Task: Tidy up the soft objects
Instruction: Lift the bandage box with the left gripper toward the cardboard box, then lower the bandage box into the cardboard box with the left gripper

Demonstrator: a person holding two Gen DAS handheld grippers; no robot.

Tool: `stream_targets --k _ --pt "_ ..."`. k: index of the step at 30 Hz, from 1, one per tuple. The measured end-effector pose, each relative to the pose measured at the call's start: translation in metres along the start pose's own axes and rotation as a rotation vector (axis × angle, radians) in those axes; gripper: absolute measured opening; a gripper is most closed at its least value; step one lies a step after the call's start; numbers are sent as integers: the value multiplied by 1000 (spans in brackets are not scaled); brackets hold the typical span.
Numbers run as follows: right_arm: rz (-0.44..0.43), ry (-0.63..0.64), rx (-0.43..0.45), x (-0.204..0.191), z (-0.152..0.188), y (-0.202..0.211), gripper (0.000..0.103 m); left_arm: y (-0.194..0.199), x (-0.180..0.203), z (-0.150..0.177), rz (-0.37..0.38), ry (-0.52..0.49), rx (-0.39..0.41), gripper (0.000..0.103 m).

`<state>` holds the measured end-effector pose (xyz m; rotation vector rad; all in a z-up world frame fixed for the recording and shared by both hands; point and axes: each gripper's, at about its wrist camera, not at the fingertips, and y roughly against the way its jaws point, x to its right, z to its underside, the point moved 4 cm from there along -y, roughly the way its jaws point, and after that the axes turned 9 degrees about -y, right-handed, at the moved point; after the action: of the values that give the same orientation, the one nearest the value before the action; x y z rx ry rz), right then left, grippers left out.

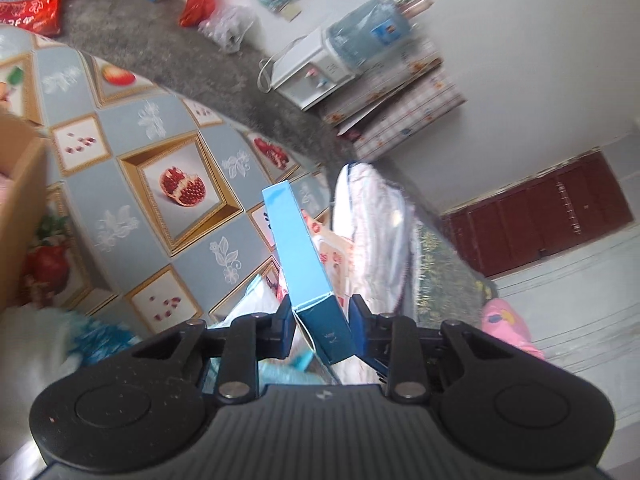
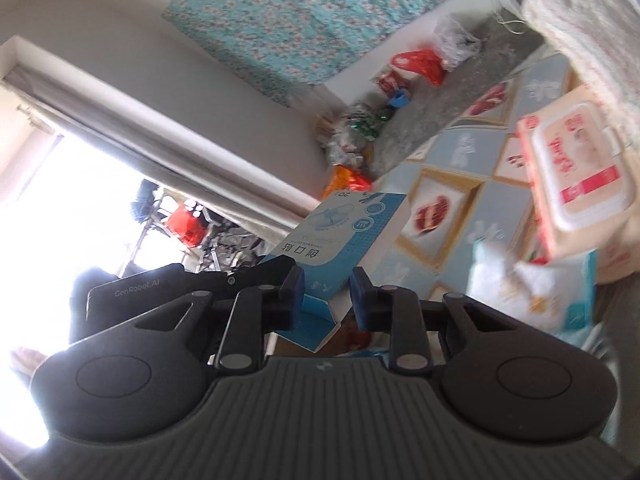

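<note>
Blue box [image 1: 304, 264] — pinched by left fingers [image 1: 289, 322], right fingers [image 2: 294, 286] narrow, grip unclear.

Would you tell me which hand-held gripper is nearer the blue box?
Left. The left hand-held gripper clamps the blue box at its near end; the right hand-held gripper hovers apart, holding nothing visible.

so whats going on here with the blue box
A person holds a gripper in each hand. The left gripper is shut on one end of a slim blue box, lifted clear of the table with the pomegranate-print cloth. In the right wrist view the right gripper sits at that same box with its fingers nearly closed, but whether it actually grips it is hard to tell. A pack of wet wipes and a tissue pack lie on the table.
</note>
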<state>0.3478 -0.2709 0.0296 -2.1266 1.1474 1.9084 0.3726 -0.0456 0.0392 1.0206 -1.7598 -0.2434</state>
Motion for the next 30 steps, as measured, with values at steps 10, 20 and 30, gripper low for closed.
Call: stream_targets --k 10,20,30 --pt "-81 187 -187 -113 136 -61 25 147 -96 38 -13 79 157 28" --pt "-55 256 -357 -144 237 -152 25 180 -232 78 -21 288 158 32" --pt "-95 160 -252 -110 209 -95 25 197 -263 96 -34 288 206 38"
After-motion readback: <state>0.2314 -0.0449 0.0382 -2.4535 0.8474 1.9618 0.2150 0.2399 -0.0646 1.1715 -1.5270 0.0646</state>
